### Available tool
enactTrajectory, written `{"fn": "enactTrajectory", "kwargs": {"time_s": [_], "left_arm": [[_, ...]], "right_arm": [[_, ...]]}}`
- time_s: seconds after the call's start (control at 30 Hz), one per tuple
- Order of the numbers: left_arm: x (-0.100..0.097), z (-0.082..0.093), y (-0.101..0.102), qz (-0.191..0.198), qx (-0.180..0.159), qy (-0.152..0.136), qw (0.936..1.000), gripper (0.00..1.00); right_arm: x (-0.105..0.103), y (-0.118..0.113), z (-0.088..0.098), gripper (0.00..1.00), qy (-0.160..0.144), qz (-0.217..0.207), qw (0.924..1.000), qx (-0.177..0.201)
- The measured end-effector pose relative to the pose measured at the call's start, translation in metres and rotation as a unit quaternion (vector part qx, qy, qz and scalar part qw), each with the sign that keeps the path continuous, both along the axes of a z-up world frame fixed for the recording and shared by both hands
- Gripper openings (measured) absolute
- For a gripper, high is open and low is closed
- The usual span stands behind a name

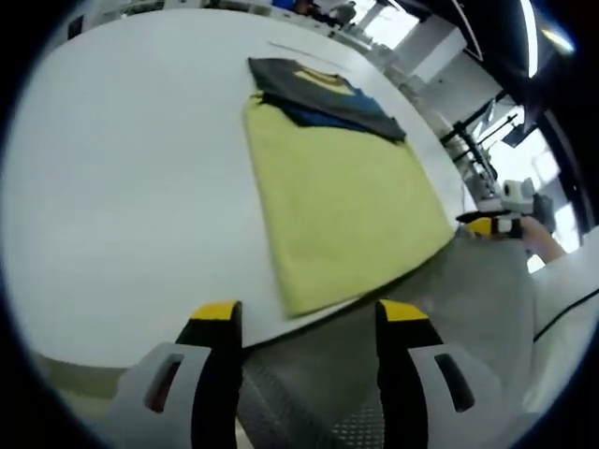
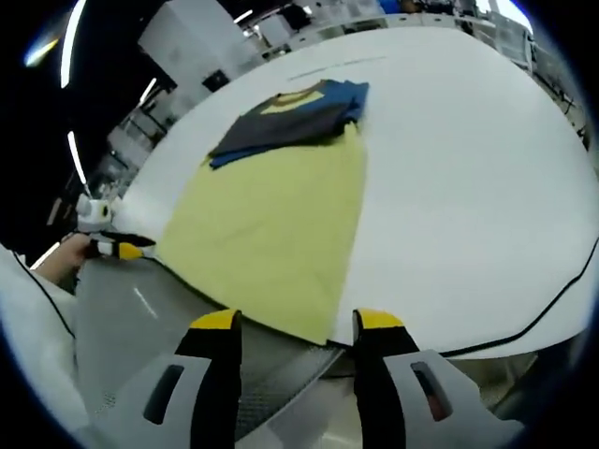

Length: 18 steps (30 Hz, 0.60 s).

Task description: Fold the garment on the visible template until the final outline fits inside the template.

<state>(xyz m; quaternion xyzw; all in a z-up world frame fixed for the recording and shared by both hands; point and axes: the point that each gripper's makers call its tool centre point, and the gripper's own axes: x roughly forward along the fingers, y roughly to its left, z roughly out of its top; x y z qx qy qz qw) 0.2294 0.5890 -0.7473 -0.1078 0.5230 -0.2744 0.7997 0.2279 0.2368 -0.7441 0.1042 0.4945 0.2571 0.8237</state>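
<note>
A yellow-green garment point(image 1: 342, 210) point(image 2: 271, 224) lies flat on the white table point(image 1: 122, 187) point(image 2: 468, 168). A dark grey and blue part point(image 1: 323, 94) point(image 2: 285, 122) with a yellow neckline lies across its far end. My left gripper point(image 1: 309, 316) is open and empty, just short of the garment's near left corner at the table edge. My right gripper point(image 2: 297, 323) is also open and empty, by the near right corner. Each gripper shows small in the other's view, held by a hand at the opposite near corner: the right gripper point(image 1: 496, 224) and the left gripper point(image 2: 120, 249).
A thin dark line point(image 1: 304, 49) point(image 2: 337, 64) runs across the table beyond the garment. A grey floor point(image 1: 468, 309) point(image 2: 122, 318) lies below the table's near edge. A white sleeve point(image 1: 571, 281) point(image 2: 28, 309) shows at the side. Stands and equipment crowd the room behind.
</note>
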Motion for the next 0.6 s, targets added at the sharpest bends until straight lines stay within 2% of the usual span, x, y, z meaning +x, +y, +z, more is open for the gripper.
{"fn": "enactTrajectory", "kwargs": {"time_s": [0.07,0.6], "left_arm": [[0.0003,-0.0004,0.0004,-0.001,0.001,0.001,1.0000,0.52],[-0.0004,-0.0030,-0.0030,-0.018,0.008,0.015,0.9997,0.40]], "right_arm": [[-0.0017,-0.0008,-0.0033,0.44,0.007,0.007,0.9999,-0.011],[-0.0038,0.0004,-0.0124,0.31,0.035,0.015,0.9991,-0.020]]}}
